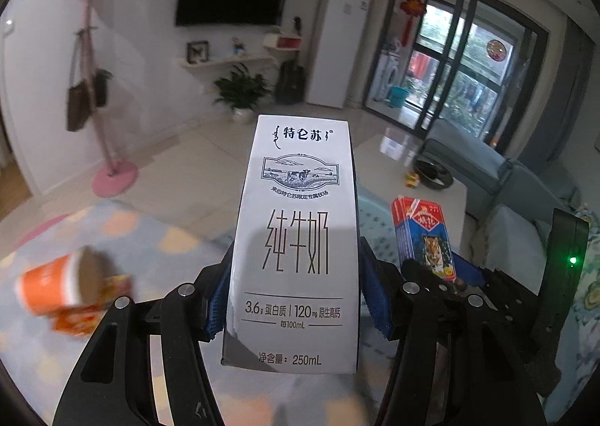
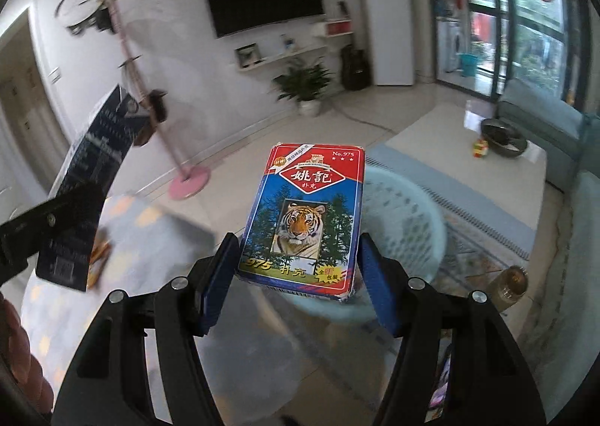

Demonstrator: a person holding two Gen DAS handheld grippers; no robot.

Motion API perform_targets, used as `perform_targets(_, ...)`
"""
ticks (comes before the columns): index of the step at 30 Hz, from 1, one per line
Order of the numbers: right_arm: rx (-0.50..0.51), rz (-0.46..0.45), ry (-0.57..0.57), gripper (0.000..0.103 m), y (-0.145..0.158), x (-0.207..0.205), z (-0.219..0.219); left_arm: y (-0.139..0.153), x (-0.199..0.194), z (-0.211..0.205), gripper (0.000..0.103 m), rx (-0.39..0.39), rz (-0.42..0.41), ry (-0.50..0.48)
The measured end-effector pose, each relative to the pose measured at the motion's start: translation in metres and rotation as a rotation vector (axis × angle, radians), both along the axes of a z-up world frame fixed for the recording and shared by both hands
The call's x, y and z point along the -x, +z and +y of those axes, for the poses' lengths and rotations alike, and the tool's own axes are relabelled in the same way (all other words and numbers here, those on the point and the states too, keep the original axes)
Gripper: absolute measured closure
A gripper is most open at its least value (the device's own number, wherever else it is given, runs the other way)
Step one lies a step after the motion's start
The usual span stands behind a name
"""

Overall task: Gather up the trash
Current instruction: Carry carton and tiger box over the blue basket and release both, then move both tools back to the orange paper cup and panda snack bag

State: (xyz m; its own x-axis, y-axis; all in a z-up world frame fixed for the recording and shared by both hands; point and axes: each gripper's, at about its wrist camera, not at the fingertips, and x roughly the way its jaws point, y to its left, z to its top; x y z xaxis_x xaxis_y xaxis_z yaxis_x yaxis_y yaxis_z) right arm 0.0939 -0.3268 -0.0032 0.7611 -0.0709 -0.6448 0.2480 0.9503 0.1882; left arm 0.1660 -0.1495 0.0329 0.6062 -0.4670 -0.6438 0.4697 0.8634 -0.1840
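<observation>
My left gripper [image 1: 296,298] is shut on a white 250 mL milk carton [image 1: 296,238], held upright above the glass table. My right gripper [image 2: 296,276] is shut on a red and blue playing-card box with a tiger picture [image 2: 303,216]. That box and the right gripper also show in the left wrist view [image 1: 423,234], to the right of the carton. The carton's dark side shows at the left of the right wrist view [image 2: 86,193]. A pale blue mesh basket [image 2: 405,223] stands on the floor below and beyond the card box.
An orange and white paper cup [image 1: 56,283] lies on its side on an orange wrapper [image 1: 90,313] at the left of the table. A small glass bottle [image 2: 510,285] stands at the right. A low white table [image 2: 468,171] holds a dark bowl [image 2: 502,137]. A sofa [image 1: 498,171] is at the right.
</observation>
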Motion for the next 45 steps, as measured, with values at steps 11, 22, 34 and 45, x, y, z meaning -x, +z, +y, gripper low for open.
perform_targets(11,-0.078,0.118,-0.114,0.042,-0.058,-0.047,-0.08,-0.062,-0.053,-0.079,0.046,0.01,0.137,-0.077)
perform_targets(22,-0.207,0.179,-0.091,0.037,-0.081,-0.075,-0.106,-0.07,-0.066,-0.082,0.035,0.039,0.161,-0.057)
perform_targets(34,-0.146,0.082,0.028,0.037,-0.027,-0.052,-0.052,-0.022,-0.025,-0.014,0.035,0.077,0.051,0.003)
perform_targets(45,-0.041,-0.052,0.3,0.037,0.039,-0.039,0.08,0.023,0.019,0.108,0.035,0.143,-0.053,0.178)
